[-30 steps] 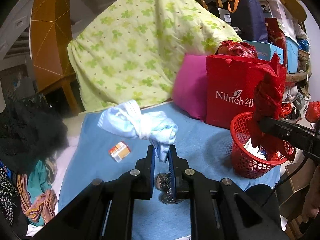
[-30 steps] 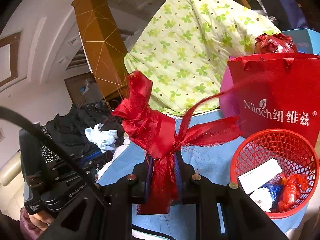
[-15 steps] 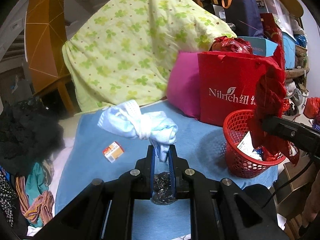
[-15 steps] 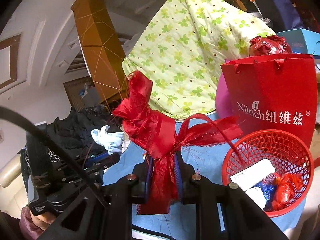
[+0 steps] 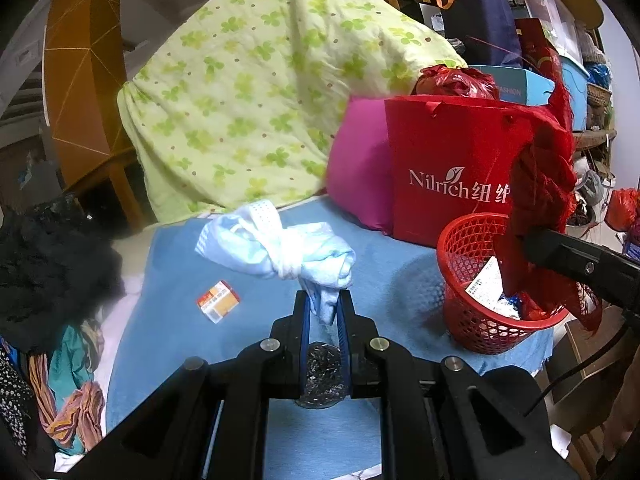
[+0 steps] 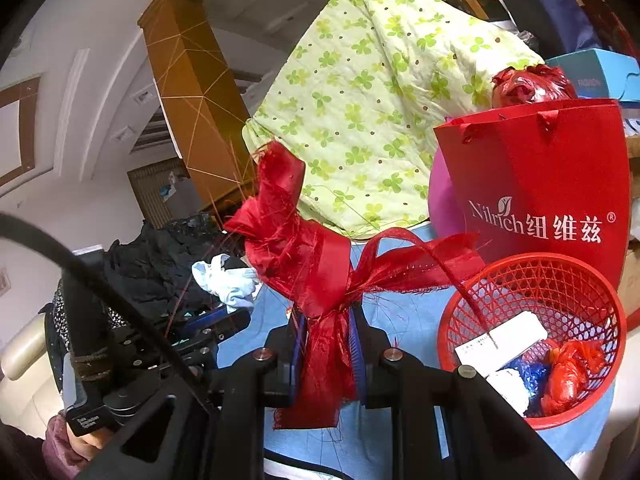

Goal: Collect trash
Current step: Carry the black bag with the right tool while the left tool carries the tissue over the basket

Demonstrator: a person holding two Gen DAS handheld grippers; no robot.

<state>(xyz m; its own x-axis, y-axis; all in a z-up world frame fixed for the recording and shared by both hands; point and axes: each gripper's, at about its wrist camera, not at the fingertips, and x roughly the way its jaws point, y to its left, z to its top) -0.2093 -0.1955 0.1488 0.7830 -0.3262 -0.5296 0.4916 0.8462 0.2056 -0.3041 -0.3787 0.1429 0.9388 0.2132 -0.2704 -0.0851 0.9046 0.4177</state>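
Note:
My left gripper (image 5: 325, 300) is shut on a knotted pale blue and white cloth (image 5: 280, 244), held above the blue mat (image 5: 392, 280); the cloth also shows in the right wrist view (image 6: 228, 284). My right gripper (image 6: 328, 320) is shut on a frayed red ribbon bundle (image 6: 300, 248), held up just left of the red mesh basket (image 6: 560, 280). In the left wrist view the ribbon (image 5: 540, 184) hangs over the basket (image 5: 460, 280). The basket holds a white card, blue and red wrappers. A small orange and white box (image 5: 218, 300) lies on the mat. A dark crumpled wad (image 5: 324, 372) lies under my left gripper.
A red Nilrich paper bag (image 5: 440, 168) and a pink cushion (image 5: 356, 176) stand behind the basket. A green floral quilt (image 5: 256, 92) is piled at the back. Dark and coloured clothes (image 5: 48, 272) lie left of the mat. Shelves with boxes stand at the right.
Both grippers have shifted a little to the left of the basket with their loads still held. The ribbon's loose tail now curls over the basket rim.

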